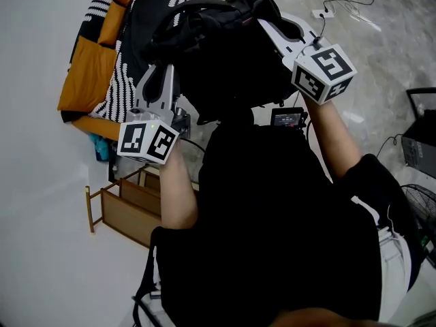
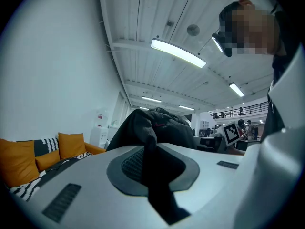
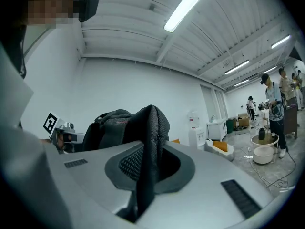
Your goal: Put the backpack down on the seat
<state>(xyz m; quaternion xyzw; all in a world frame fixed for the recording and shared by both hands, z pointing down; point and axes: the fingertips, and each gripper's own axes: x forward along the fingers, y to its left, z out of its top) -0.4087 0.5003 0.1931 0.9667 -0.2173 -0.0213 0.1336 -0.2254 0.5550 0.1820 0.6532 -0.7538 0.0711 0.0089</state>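
Note:
The black backpack (image 1: pixel 225 60) hangs in the air in front of me, held up by its straps between the two grippers. My left gripper (image 1: pixel 161 82) is shut on a black strap (image 2: pixel 155 166), and the pack's body (image 2: pixel 159 125) bulges just beyond the jaws. On the other side, my right gripper (image 1: pixel 274 31) is shut on a black mesh shoulder strap (image 3: pixel 151 137), with the pack's body (image 3: pixel 112 125) behind it. The seat is a sofa with orange cushions (image 1: pixel 88 67) and a black-and-white striped throw (image 1: pixel 126 80); it lies below and to the left of the pack. Those cushions (image 2: pixel 21 161) also show low in the left gripper view.
A small wooden rack (image 1: pixel 116 206) stands by the wall near my left side. Cables and a power strip (image 1: pixel 320 12) lie on the floor ahead. A black box (image 1: pixel 419 145) and a fan (image 1: pixel 422 210) sit at the right. People (image 3: pixel 274 113) stand far off by a white bowl (image 3: pixel 263 154).

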